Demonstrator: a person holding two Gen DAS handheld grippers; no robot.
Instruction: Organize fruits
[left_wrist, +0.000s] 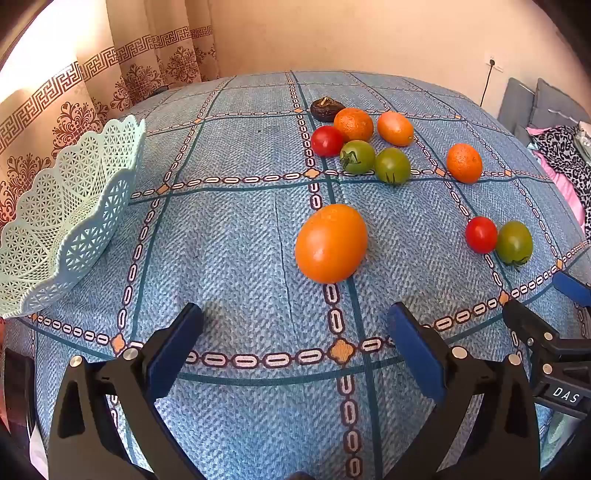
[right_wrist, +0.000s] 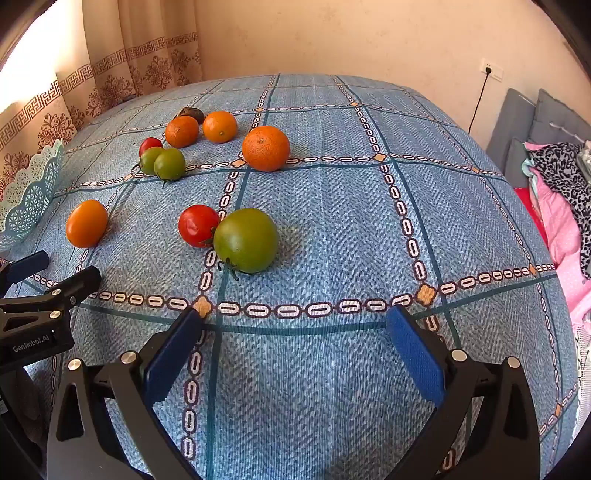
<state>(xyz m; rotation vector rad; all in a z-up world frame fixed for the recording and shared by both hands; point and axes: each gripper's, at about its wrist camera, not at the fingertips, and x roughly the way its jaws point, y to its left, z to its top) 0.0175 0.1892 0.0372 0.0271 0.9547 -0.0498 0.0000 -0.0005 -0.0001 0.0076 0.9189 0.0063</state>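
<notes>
Both claws stand wide and hold nothing: the left gripper (left_wrist: 295, 325) hovers low over the blue checked tablecloth (left_wrist: 229, 236) with the smooth orange fruit (left_wrist: 331, 243) just ahead of its right finger, and the right gripper (right_wrist: 295, 325) faces the near green tomato (right_wrist: 245, 240), which touches a red tomato (right_wrist: 198, 225). Nothing appears to lie in the pale lattice basket (left_wrist: 74, 206) at the table's left edge yet, so the sorting is judged barely begun. The main risk is rolling: every fruit here is round and smooth, and a finger that meets one off-centre would likely nudge it across the cloth instead of trapping it. The touching pair is a second hazard, since closing on the green tomato could knock the red one away. The far cluster (two green tomatoes, a red one, two orange fruits and a dark brown item, packed close) would scatter the same way. The basket looks light and may slide or tip if a fruit is dropped against its flared rim. The left wrist view shows the basket's open inside and lattice wall plainly, whereas the right wrist view catches only a sliver of its rim; the right view, however, shows the dimpled mandarin (right_wrist: 265, 148) standing well apart from the cluster.
</notes>
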